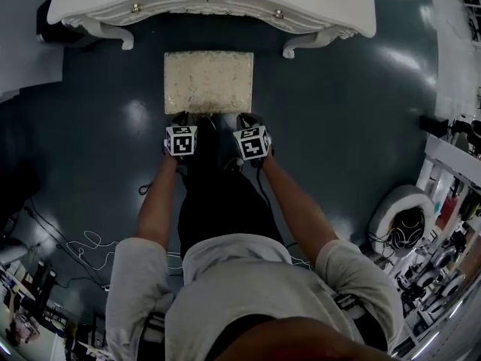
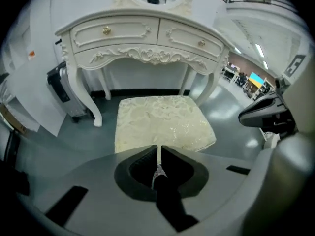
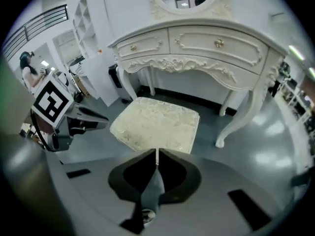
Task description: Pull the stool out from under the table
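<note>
The cream upholstered stool (image 1: 209,81) stands on the dark floor just in front of the white dressing table (image 1: 210,6), outside its legs. Both grippers hover at the stool's near edge, side by side. My left gripper (image 1: 183,117) is by the near-left corner, my right gripper (image 1: 246,117) by the near-right corner. In the left gripper view the left gripper (image 2: 158,149) has its jaws together, with the stool (image 2: 162,122) lying just beyond the tips and nothing between them. The right gripper (image 3: 157,154) looks the same, shut and empty before the stool (image 3: 157,124).
The table's curved legs (image 3: 236,122) stand behind the stool. A grey appliance (image 2: 61,90) sits left of the table. Loose cables (image 1: 90,243) lie on the floor at the left. A white round unit (image 1: 402,216) and cluttered gear are at the right.
</note>
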The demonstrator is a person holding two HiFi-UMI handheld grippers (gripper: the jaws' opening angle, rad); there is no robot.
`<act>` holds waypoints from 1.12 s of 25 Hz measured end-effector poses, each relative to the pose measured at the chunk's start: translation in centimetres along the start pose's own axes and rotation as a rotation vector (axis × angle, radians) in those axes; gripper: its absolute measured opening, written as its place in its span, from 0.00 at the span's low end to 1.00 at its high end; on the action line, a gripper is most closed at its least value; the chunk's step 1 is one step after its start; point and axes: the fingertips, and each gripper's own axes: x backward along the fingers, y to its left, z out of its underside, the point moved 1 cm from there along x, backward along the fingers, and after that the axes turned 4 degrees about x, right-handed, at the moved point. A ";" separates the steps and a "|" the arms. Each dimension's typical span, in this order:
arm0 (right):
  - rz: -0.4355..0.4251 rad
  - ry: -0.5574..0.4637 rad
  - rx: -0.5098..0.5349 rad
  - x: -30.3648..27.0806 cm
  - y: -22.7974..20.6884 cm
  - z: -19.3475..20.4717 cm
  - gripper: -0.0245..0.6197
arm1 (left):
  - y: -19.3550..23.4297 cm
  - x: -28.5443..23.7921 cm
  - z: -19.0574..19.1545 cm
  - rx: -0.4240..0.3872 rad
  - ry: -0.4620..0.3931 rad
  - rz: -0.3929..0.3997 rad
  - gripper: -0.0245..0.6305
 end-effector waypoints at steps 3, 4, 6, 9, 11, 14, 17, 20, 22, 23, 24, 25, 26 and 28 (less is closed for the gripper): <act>-0.024 -0.022 0.052 0.6 0.2 -2.4 0.08 | -1.0 0.7 -0.9 0.092 0.042 0.043 0.08; -0.037 -0.024 0.066 0.6 0.2 -3.0 0.08 | -1.2 0.8 -1.3 0.107 0.054 0.052 0.08; -0.063 -0.005 0.070 0.8 0.1 -3.8 0.08 | -1.9 1.6 -2.0 0.120 0.075 0.070 0.08; -0.048 0.006 0.194 2.5 -1.0 -5.4 0.08 | -3.4 3.5 -3.8 0.116 0.071 0.073 0.08; -0.012 -0.044 0.285 4.1 -1.9 -7.8 0.08 | -4.1 4.8 -6.0 0.127 0.033 0.069 0.08; 0.012 -0.158 0.178 6.4 -2.5 -11.8 0.08 | -4.2 7.1 -8.8 0.199 -0.037 0.073 0.08; 0.045 -0.272 0.100 9.6 -2.7 -14.6 0.07 | -4.9 10.3 -10.9 0.283 -0.123 0.089 0.08; 0.061 -0.363 0.100 13.9 -1.9 -16.0 0.06 | -6.5 14.3 -12.3 0.321 -0.205 0.116 0.08; 0.043 -0.408 0.074 17.2 -0.4 -16.4 0.06 | -7.5 17.2 -12.7 0.314 -0.252 0.129 0.08; 0.031 -0.433 0.070 19.0 0.6 -16.7 0.06 | -7.9 18.7 -13.0 0.302 -0.276 0.132 0.08; 0.020 -0.465 0.075 20.9 1.6 -17.2 0.06 | -8.2 20.2 -13.3 0.283 -0.302 0.131 0.08; 0.011 -0.500 0.081 22.8 2.5 -17.8 0.06 | -8.5 21.7 -13.7 0.260 -0.332 0.129 0.08; 0.003 -0.536 0.085 24.7 3.3 -18.3 0.06 | -8.9 23.3 -14.1 0.235 -0.363 0.127 0.08; -0.003 -0.594 0.083 28.7 4.6 -19.0 0.06 | -9.9 26.6 -14.7 0.188 -0.432 0.130 0.08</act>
